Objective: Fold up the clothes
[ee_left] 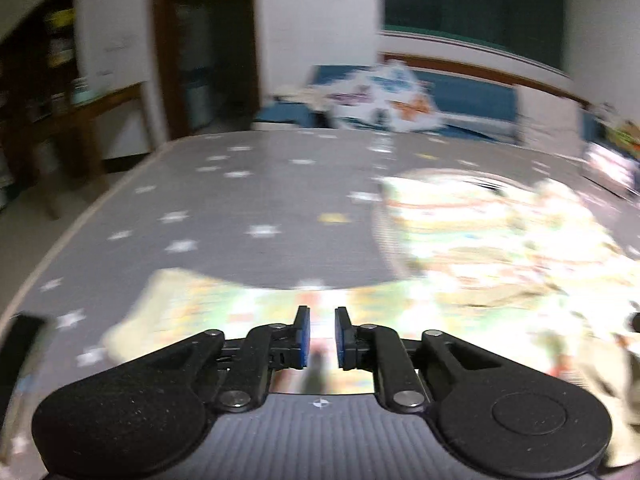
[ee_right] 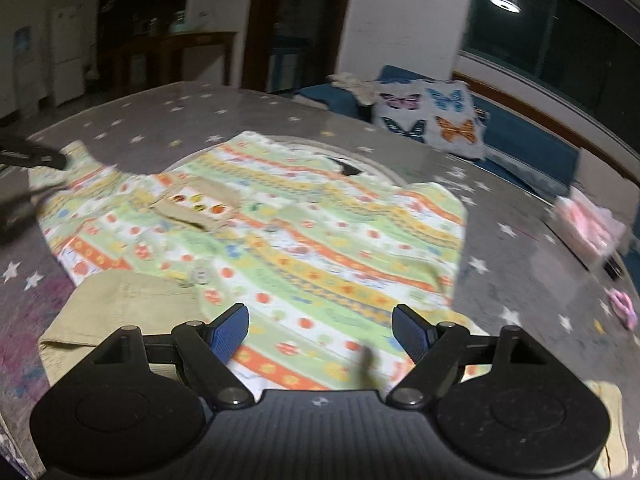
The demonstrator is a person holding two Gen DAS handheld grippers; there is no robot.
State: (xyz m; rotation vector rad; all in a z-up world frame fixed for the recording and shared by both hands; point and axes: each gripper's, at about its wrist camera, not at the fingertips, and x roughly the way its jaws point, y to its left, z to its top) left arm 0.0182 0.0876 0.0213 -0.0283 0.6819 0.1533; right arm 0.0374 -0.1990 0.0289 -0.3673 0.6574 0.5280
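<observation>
Right wrist: striped garment (ee_right: 280,236) spread flat, stripes diagonal; right claw (ee_right: 320,334) spread.

Garment lying spread across my table, cushions sitting behind it.

I am looking over the garment (ee_right: 304,240) lying flat on the table (ee_right: 168,120), with my right gripper (ee_right: 320,336) hanging above its near edge and my left gripper (ee_left: 322,338) hanging over the sleeve (ee_left: 188,312) at the garment's left. A butterfly cushion (ee_right: 432,120) is leaning on the sofa (ee_right: 532,148) behind the table. Folded clothes (ee_right: 588,228) are sitting at the table's right edge.
</observation>
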